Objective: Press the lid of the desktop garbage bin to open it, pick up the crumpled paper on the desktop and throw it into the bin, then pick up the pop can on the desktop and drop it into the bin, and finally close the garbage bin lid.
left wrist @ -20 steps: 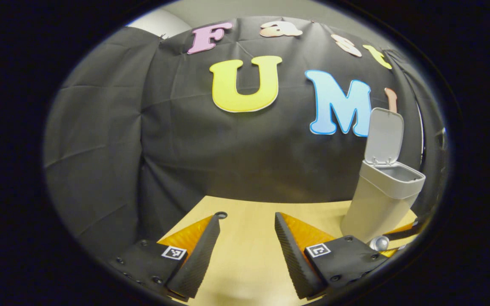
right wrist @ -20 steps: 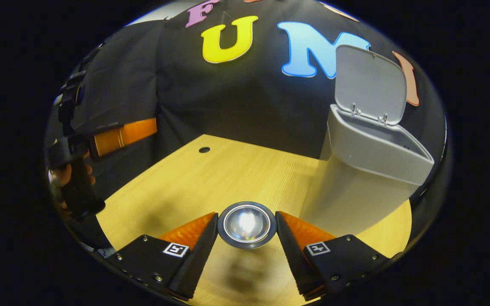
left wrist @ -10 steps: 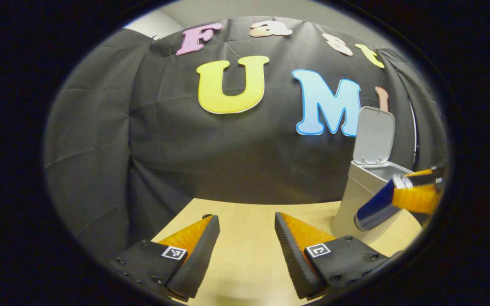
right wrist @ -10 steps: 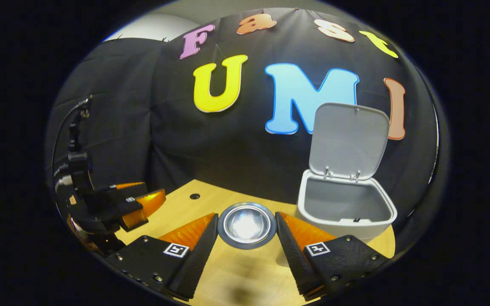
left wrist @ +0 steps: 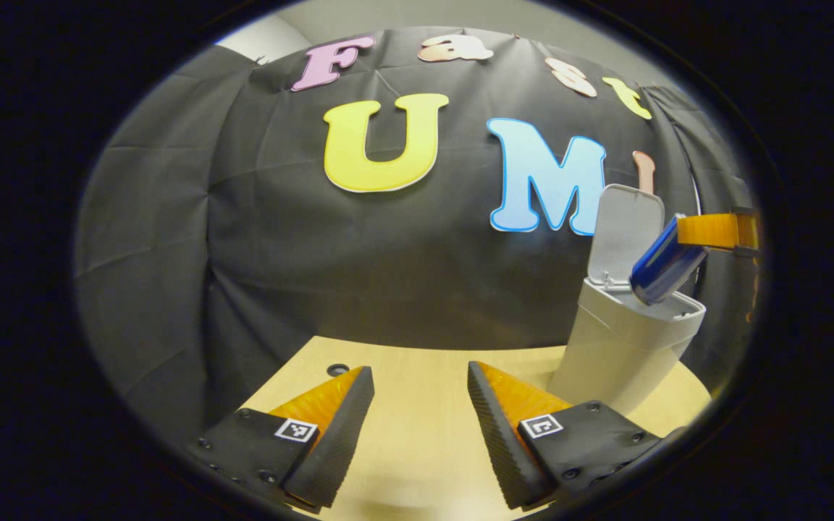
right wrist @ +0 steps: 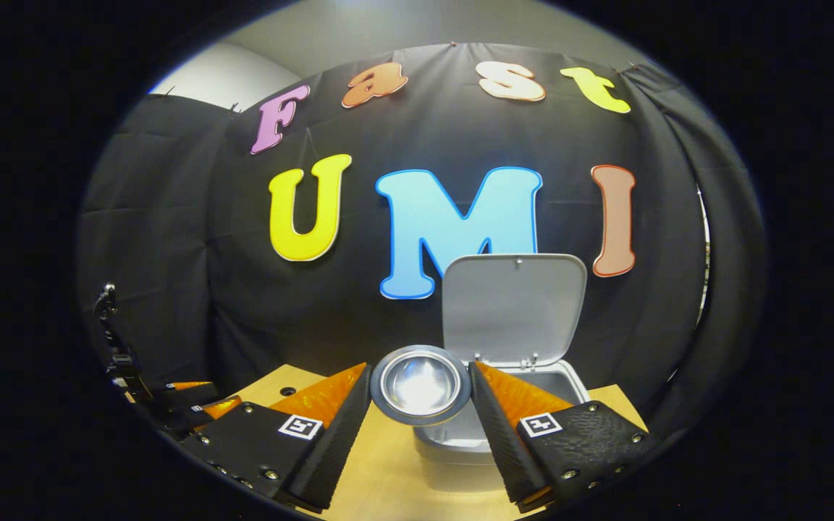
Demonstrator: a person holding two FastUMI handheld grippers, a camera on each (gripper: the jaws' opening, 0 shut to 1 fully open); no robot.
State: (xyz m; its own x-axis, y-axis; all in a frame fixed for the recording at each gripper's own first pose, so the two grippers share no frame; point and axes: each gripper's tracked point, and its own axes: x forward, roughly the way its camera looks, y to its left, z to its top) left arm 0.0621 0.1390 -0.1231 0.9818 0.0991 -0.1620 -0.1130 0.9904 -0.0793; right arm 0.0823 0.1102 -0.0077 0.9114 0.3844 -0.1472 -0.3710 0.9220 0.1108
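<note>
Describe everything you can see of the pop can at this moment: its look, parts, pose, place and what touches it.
The pop can has a dark blue body and a shiny, dished metal end that faces the camera in the right gripper view. It is off the table, tilted end-down over the open mouth of the grey bin, in front of the raised lid. The right gripper holds it, jaws pressing on opposite sides. No dents are visible.

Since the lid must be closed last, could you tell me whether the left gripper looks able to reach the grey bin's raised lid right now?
Probably not yet. The left gripper is open and free, but the blue pop can, held by the right gripper, hangs right before the raised grey lid over the grey plastic bin.
</note>
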